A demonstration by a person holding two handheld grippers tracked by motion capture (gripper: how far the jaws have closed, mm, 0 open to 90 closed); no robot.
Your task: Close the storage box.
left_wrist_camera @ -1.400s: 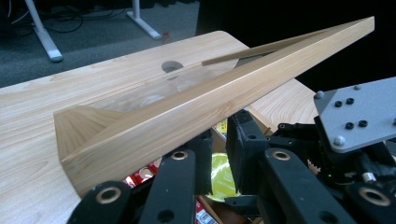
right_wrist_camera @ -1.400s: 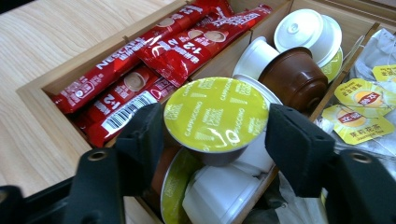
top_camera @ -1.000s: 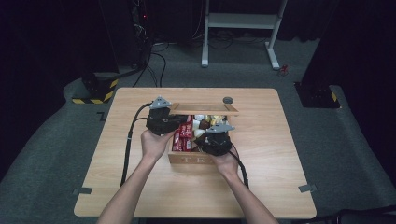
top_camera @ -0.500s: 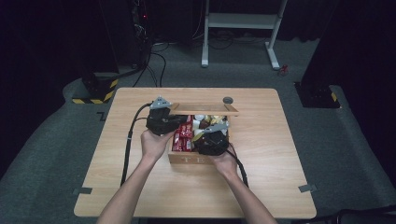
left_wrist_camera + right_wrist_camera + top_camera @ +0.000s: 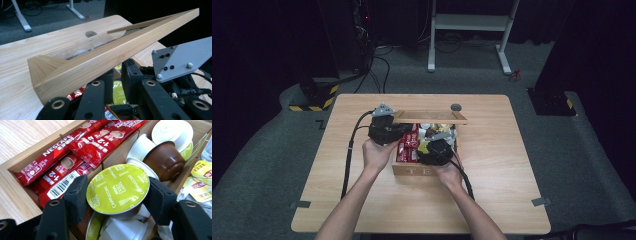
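An open wooden box (image 5: 414, 170) stands mid-table, its glass-paned lid (image 5: 432, 116) (image 5: 112, 52) raised. My left gripper (image 5: 384, 127) (image 5: 117, 75) is shut on the lid's left end, with its fingertips hidden behind the wooden rail. My right gripper (image 5: 437, 150) (image 5: 116, 192) reaches into the box. Its jaws have just been opening. A green-lidded cappuccino capsule (image 5: 117, 186) sits between the pads (image 5: 77, 197), which stand at its rim. Red Nescafe sachets (image 5: 75, 157) (image 5: 408, 145) fill the compartment to the left.
Brown (image 5: 163, 161) and white capsules (image 5: 172, 130) lie behind the green one, and yellow tea bags (image 5: 202, 180) are at the right. A round cable hole (image 5: 456, 107) (image 5: 91, 33) lies in the table behind the box. Cables trail off the table's left and front edges.
The right gripper has edged slightly left over the box. The left hand and the raised lid have stayed put.
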